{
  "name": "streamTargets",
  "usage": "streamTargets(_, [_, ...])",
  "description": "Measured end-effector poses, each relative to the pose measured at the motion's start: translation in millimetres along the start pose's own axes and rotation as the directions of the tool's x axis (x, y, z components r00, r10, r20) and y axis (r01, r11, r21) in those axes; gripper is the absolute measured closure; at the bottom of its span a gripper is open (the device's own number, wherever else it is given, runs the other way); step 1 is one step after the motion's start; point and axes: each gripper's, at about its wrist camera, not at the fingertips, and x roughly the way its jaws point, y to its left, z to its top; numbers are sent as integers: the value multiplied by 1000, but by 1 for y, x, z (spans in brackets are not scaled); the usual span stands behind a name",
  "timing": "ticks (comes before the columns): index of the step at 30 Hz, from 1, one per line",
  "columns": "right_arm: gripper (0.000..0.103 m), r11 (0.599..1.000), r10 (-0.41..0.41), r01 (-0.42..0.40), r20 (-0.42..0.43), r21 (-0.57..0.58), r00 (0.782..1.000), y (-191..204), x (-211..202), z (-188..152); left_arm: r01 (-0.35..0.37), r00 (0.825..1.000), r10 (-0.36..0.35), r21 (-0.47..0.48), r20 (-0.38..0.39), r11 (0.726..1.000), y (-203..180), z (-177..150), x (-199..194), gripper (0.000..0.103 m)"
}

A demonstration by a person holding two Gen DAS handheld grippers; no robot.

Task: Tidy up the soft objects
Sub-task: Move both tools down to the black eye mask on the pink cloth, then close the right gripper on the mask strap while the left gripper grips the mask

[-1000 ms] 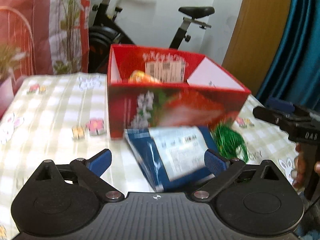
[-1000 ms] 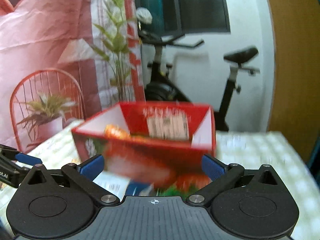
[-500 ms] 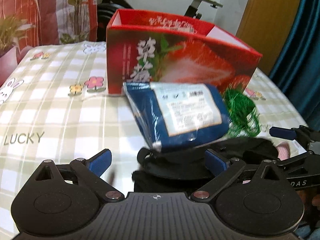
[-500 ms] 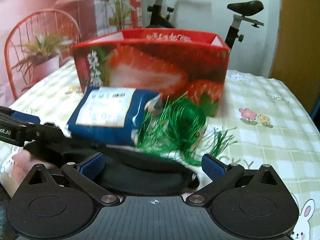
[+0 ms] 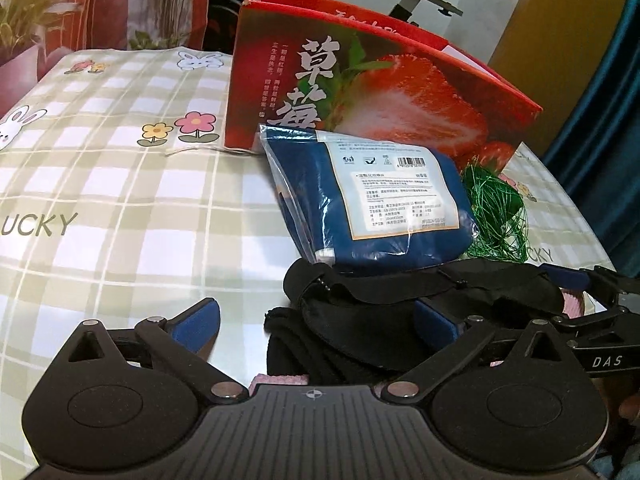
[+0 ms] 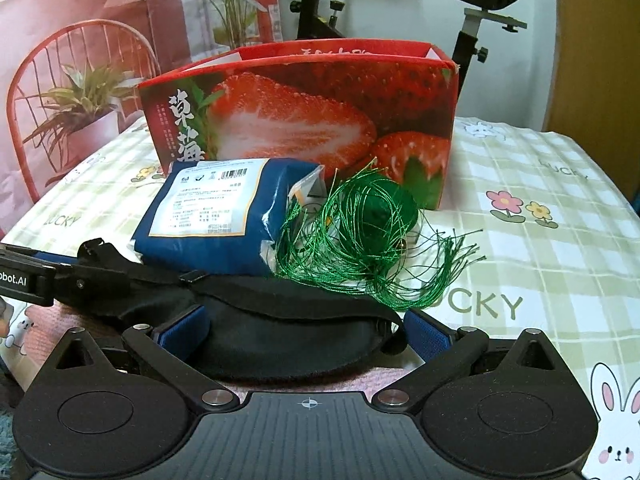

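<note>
Checked tablecloth [image 5: 120, 208], printed with flowers, rabbits and the word LUCKY, covers the desk in both wrist views. Toward the far side stands a red strawberry box [image 5: 372, 92] [image 6: 304, 120], open at the top, its long printed face turned toward the cameras. Just in front of it, touching or nearly touching that face, lies a blue plastic-wrapped packet [image 5: 372, 208] [image 6: 224, 208] with a white label on top. A tangle of shiny green thread [image 5: 496, 216] [image 6: 368, 232] sits right beside the packet, spilling loose strands onto the cloth. Nearer the cameras lies a black eye mask [image 5: 400, 312] [image 6: 288, 332] with its strap, its far edge tucked against the packet; it rests on something pink [image 6: 52, 320] that is mostly hidden. The left gripper [image 5: 316, 324] has its jaws spread wide and holds nothing — its right blue pad lies against the mask's black fabric, while its left pad hovers over bare cloth. The right gripper [image 6: 304, 332] also has its jaws wide apart with nothing clamped, the mask lying between the two blue pads. Each gripper shows at the edge of the other's view. Behind the desk are an exercise bike [image 6: 472, 20], a potted plant [image 6: 84, 108] on a red wire chair, and a pink curtain [image 6: 80, 0].
</note>
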Motion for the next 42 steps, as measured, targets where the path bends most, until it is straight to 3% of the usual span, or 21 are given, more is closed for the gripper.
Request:
streamTargets(11, [1, 998, 62, -62, 31, 19, 998, -1, -7, 0, 7, 1000, -7, -2, 20, 1000, 1, -2, -2, 0])
streamTargets(18, [1, 996, 57, -59, 31, 65, 998, -7, -11, 1, 9, 1000, -9, -4, 24, 1000, 0, -2, -2, 0])
streamTargets(26, [1, 983, 80, -79, -4, 164, 997, -23, -9, -2, 11, 1000, -11, -4, 24, 1000, 1, -2, -2, 0])
streamTargets(31, [1, 981, 121, -118, -8, 151, 993, -18, -8, -3, 12, 1000, -11, -4, 24, 1000, 1, -2, -2, 0])
streamTargets(36, [4, 980, 145, -146, 18, 138, 989, -14, -10, -1, 12, 1000, -12, -3, 24, 1000, 1, -2, -1, 0])
streamTargets(42, [21, 972, 144, -163, 120, 167, 982, -20, -21, 3, 11, 1000, -11, -2, 24, 1000, 1, -1, -1, 0])
